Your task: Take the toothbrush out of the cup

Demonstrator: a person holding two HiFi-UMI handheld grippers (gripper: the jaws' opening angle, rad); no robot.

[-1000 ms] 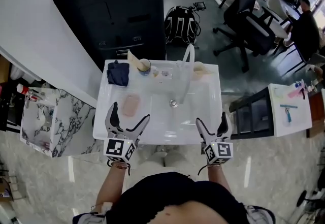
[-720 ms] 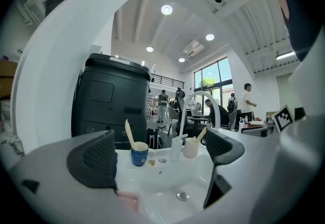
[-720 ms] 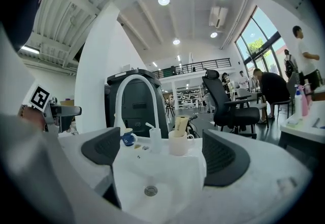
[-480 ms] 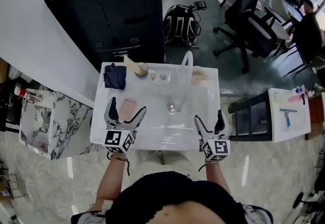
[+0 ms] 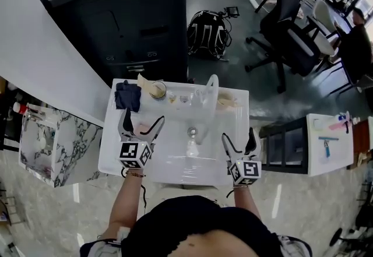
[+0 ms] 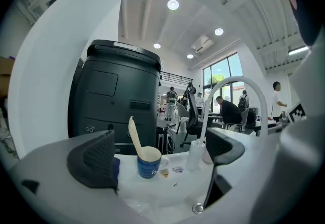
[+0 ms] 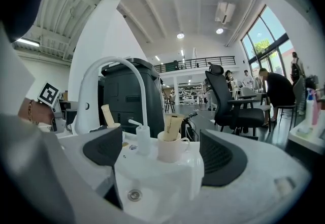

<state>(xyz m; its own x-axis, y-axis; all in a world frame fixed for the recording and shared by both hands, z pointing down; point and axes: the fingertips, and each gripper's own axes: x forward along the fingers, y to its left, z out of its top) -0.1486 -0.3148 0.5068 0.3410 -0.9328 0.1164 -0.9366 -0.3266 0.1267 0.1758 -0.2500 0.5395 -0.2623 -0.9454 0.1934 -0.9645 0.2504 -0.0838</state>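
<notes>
Left gripper (image 5: 142, 116): released; jaws wide apart and pressing on nothing; held over the left part of the sink (image 5: 169, 168), left of centre in the head view
Right gripper (image 5: 238, 134): released; its jaws have just been narrowing a little yet stand wide apart, nothing gripped; held at the sink's lower right edge in the head view
Blue cup (image 5: 157, 90): upright on the sink's back ledge, upper left of the sink in the head view; just right of a dark folded cloth (image 5: 127, 95); in the left gripper view it shows through the gap between the jaws, beyond them and untouched
Toothbrush (image 6: 134, 136): cream-coloured; still in the blue cup; its upper end sticks out above the rim and leans to the left in the left gripper view
Faucet (image 5: 205, 104): white, arched; rises from the back ledge, right of the blue cup, and curves over the basin
Pump bottle (image 7: 142, 141): small, white; just beside the faucet's base
White mug (image 7: 171, 149): on the back ledge right of the pump bottle; a cream, tube-like item stands in it, what it is I cannot tell
Drain (image 5: 191, 131): in the basin floor, between the two grippers
Surroundings: large black cabinet (image 5: 122, 11) behind the sink at upper left; black backpack (image 5: 207, 33) on the floor at upper centre; office chair (image 5: 288, 23) at upper right
</notes>
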